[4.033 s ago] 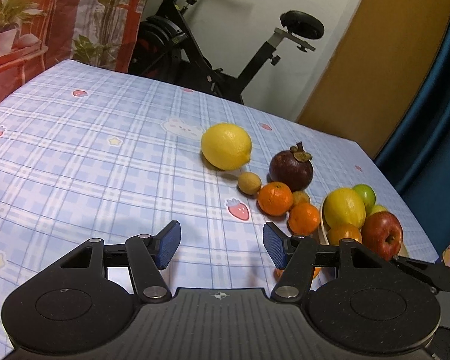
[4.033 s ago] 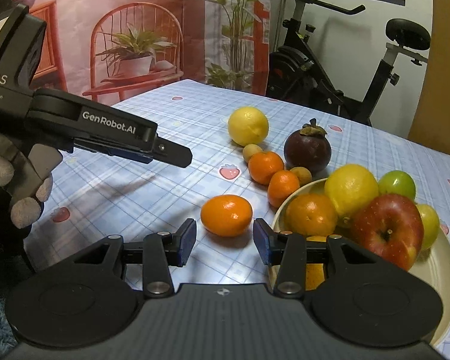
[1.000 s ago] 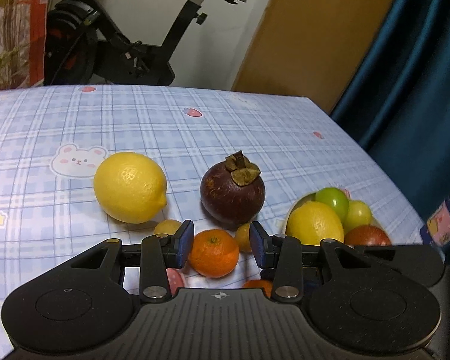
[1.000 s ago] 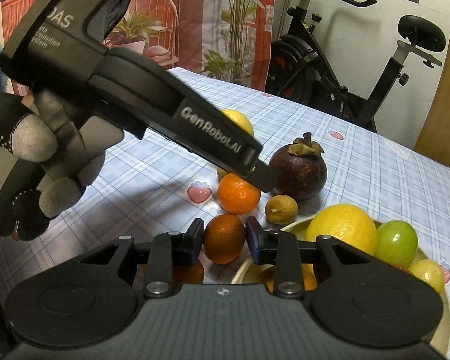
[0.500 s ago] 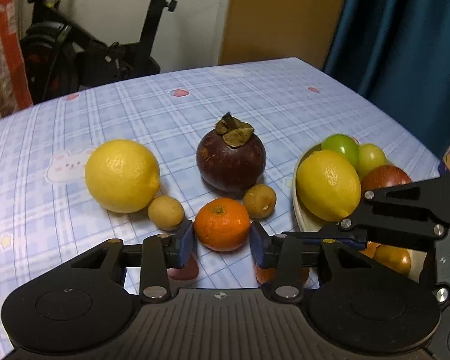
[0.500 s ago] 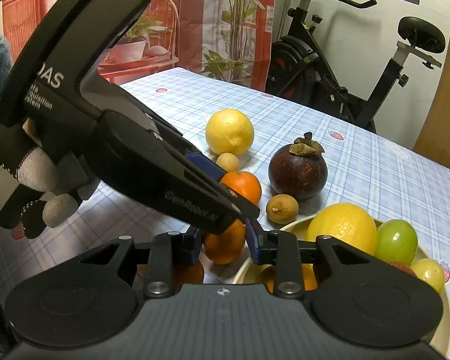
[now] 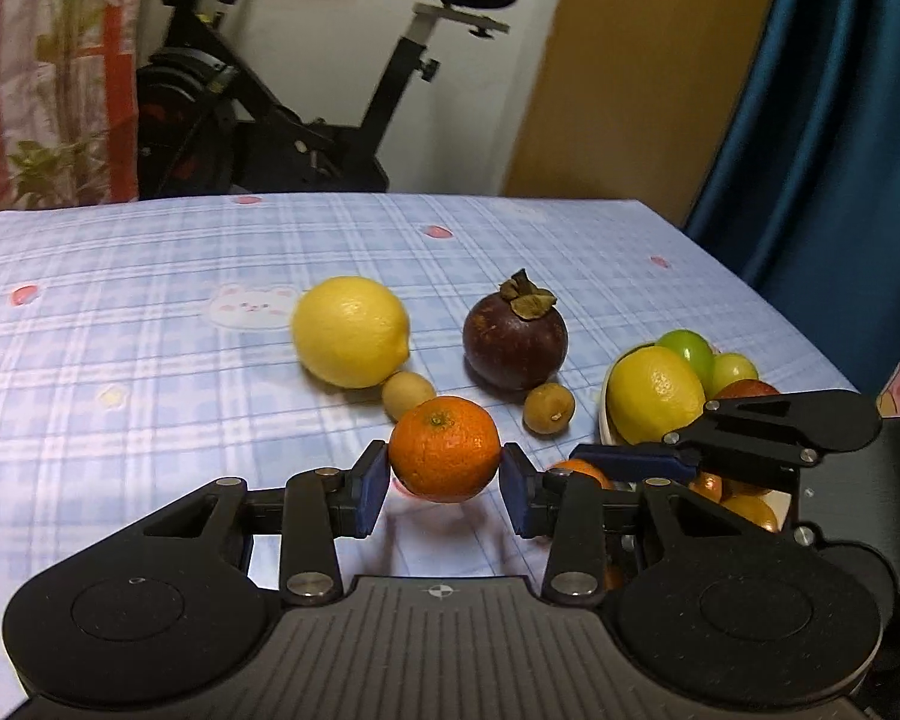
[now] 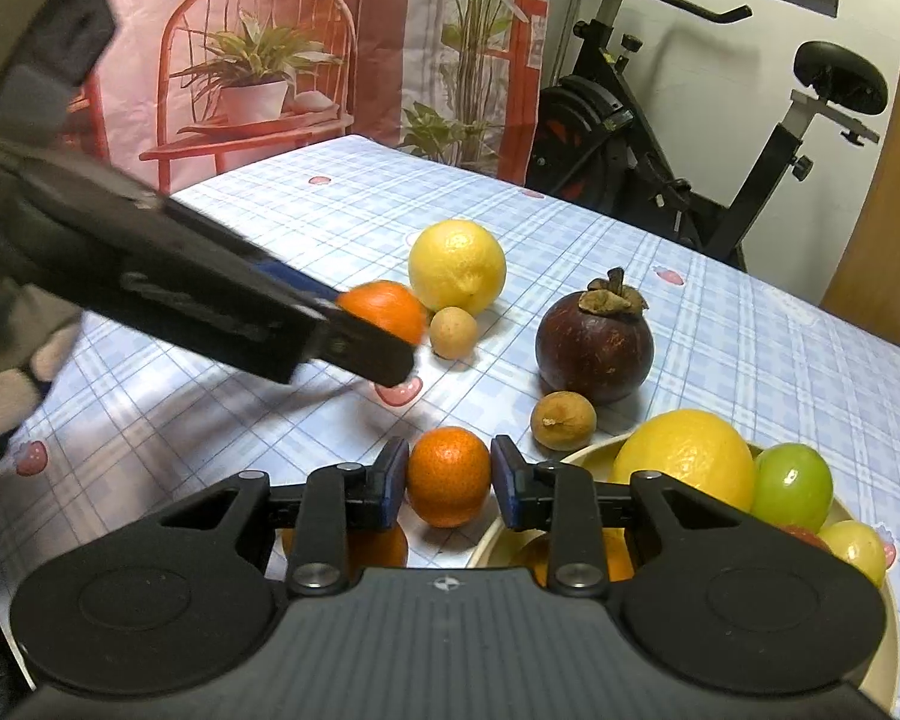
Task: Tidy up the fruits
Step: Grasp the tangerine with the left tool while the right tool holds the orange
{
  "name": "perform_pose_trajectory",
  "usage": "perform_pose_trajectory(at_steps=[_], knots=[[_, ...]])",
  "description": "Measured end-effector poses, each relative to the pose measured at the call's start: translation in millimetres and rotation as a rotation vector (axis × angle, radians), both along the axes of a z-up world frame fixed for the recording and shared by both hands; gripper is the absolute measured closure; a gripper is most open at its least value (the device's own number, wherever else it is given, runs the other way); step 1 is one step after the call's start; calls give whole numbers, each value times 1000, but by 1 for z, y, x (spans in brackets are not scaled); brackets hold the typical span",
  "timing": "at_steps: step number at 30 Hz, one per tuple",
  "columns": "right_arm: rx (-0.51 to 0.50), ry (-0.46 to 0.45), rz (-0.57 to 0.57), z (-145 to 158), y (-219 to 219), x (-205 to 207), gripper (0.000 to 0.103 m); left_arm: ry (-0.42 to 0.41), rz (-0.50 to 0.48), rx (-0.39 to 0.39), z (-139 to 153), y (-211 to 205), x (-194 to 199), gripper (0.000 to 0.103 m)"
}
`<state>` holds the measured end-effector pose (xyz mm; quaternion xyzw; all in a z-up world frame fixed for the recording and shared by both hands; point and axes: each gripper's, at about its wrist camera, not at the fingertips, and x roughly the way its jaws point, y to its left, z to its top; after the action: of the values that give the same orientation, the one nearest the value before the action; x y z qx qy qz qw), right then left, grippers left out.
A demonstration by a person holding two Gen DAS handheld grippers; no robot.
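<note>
Left wrist view first: our left tool [image 7: 444,483] is pinching a mandarin [image 7: 444,456] between its blue pads, the fruit lifted clear of the checked bench [image 7: 150,312] with its green stem dimple facing up. Beyond it sit a big lemon [image 7: 351,331], a small tan longan [image 7: 408,395] touching the lemon's lower edge, a dark mangosteen [image 7: 515,339] with its dried cap on top, and a second longan [image 7: 548,408] just in front of it. Off to the right there's the cream bowl [image 7: 605,420] — already carrying a lemon, green fruits and something red — and the right tool's black fingers cross in front of it. Over on the right wrist view, our right tool [image 8: 448,483] has its pads pressed on a second mandarin [image 8: 448,483], held low, just beside the bowl's rim [image 8: 492,531]; whether the fruit rests on the bench or hangs just above it we cannot tell. Another orange fruit [image 8: 384,546] peeks out underneath the tool body. From this side the left tool comes in as a blurred black bar from the upper left, its mandarin showing orange at the tip, near the lemon. A gloved hand [image 8: 6,384] grips it at the frame's edge. Behind the bench — an exercise bike [image 8: 690,138] and a printed backdrop with a red chair.
</note>
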<state>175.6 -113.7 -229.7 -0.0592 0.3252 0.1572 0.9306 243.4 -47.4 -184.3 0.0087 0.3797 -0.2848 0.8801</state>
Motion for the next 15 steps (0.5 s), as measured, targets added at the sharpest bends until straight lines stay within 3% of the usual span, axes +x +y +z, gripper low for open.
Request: perform_pose_trajectory(at_steps=[8,15], knots=[[80,-91,-35,19,-14,-19,71,-62,-4,-42,29,1,-24,61],[158,-124,-120,25,-46,-37,71,-84,-33,3,36,-31,-37,61]])
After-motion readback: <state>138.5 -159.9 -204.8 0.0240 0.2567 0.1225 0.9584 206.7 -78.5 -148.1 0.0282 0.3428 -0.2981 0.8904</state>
